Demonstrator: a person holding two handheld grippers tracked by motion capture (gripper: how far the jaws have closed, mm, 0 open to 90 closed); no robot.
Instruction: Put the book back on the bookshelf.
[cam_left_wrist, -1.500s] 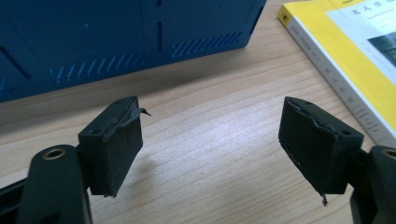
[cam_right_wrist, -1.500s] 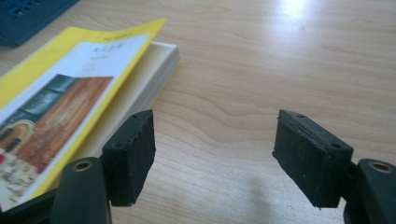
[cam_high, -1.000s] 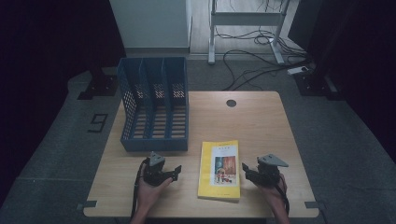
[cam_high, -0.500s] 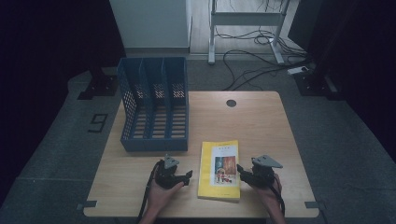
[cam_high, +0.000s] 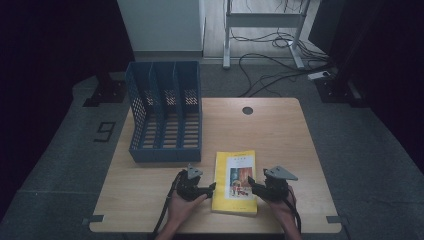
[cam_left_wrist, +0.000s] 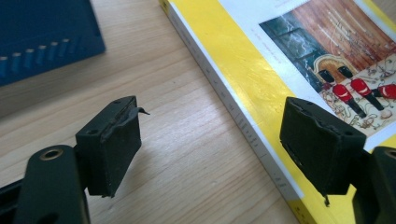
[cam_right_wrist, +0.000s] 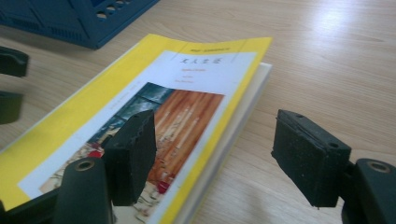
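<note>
Two grippers flank the book (cam_high: 236, 181), which lies flat on the table (cam_high: 280, 130) near its front edge, below the blue rack (cam_high: 165, 112). We see the left gripper (cam_left_wrist: 210, 144) spread over the book's spine side. We see the right gripper (cam_right_wrist: 215, 156) spread over its page edge, pinching nothing.

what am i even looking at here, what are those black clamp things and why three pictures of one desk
A person sits at a wooden table and holds a hand-operated two-jaw gripper in each hand: the left gripper and the right gripper. The high view looks down from above. The other two pictures come from small cameras riding on each gripper, looking along its black jaws.

On the table lie a yellow book, flat, and a blue file rack farther back. Both grippers are open and hold nothing. Each straddles one long edge of the book, one jaw over the cover and one over the table, seen closely in the left gripper view and right gripper view.
</note>
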